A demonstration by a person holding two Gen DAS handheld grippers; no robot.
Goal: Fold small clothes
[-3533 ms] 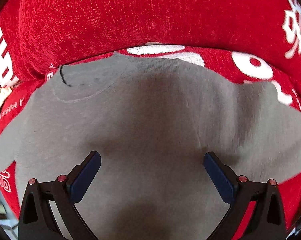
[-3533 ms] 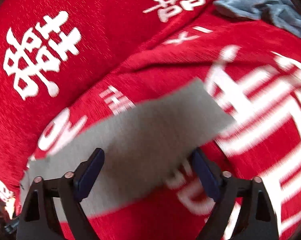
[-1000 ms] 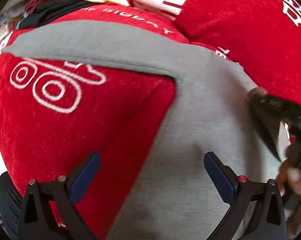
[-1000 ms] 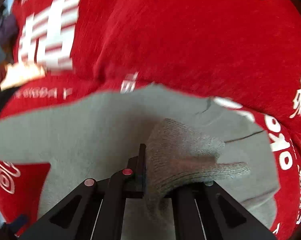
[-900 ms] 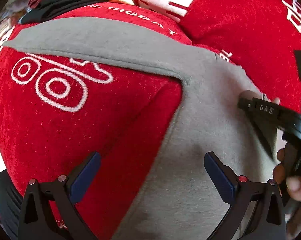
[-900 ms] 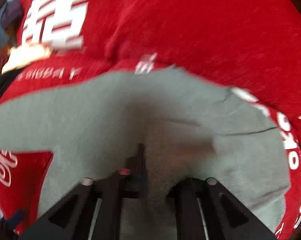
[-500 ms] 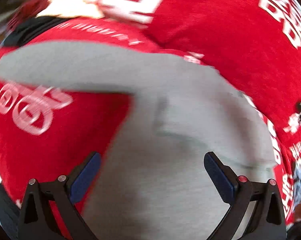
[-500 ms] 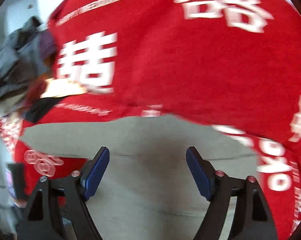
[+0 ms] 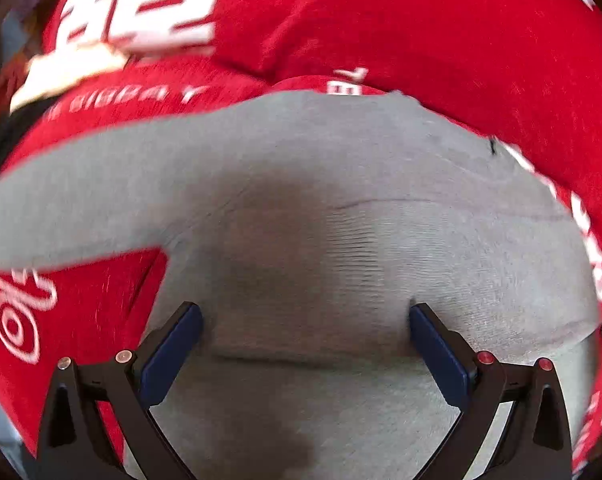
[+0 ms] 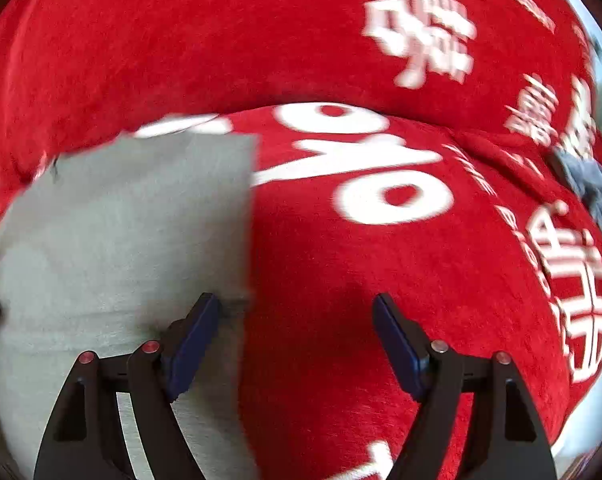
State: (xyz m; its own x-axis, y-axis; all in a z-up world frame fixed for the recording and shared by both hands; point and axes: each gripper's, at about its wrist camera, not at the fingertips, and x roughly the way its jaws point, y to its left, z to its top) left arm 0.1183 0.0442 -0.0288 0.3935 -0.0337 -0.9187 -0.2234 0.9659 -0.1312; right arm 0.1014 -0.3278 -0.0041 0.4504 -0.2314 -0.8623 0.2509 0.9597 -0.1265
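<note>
A small grey long-sleeved top (image 9: 341, 208) lies flat on a red blanket with white lettering (image 9: 421, 32). One sleeve stretches out to the left in the left wrist view; a fold crease runs across the body. My left gripper (image 9: 305, 320) is open and empty, low over the grey body. In the right wrist view the top (image 10: 133, 224) fills the left side with a straight folded right edge. My right gripper (image 10: 297, 312) is open and empty, straddling that edge, its left finger over the grey cloth and its right finger over the red blanket (image 10: 381, 272).
A raised red bolster or pillow (image 10: 221, 40) runs along the far side. A blue-grey garment (image 10: 593, 188) lies at the right edge. A heap of dark and cream clothes (image 9: 49, 76) sits at the far left.
My right gripper let go of the grey fabric it was shut on, opened, and swung right to the top's folded edge. My left gripper moved over the body of the top.
</note>
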